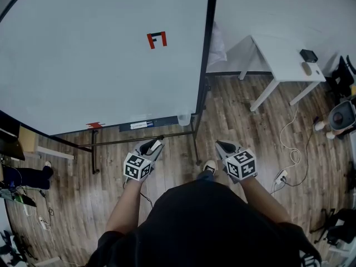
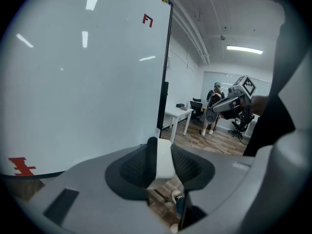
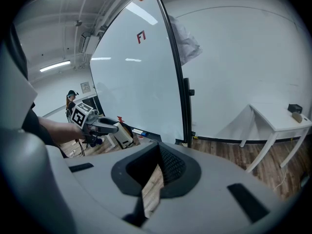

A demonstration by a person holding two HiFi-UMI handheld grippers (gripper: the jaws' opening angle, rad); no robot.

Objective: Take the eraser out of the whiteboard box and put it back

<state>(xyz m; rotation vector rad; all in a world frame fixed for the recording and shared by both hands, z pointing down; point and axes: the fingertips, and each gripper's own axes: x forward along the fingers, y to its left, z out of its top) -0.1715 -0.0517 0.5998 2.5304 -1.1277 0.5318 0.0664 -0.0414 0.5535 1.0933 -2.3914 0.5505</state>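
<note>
Wears a black short-sleeved top [image 1: 206, 227], loose and plain; below its hem shows one pale shoe [image 1: 209, 166] with a dark opening; bears on the left claw [image 1: 154, 146] a white cube [image 1: 137, 167] printed with black square markers on each visible face; repeats the same cube [image 1: 241, 164] on the right claw [image 1: 222, 146]; up close presents a smooth grey moulded shell [image 2: 73, 179], rounded and broad; lines the jaws with black pads [image 2: 134, 167] of fine mesh texture; carries dark rectangular slots [image 2: 61, 204] sunk into the shell; matches this in grey and black on the right, pads [image 3: 170, 167] and slots [image 3: 248, 203] alike.
</note>
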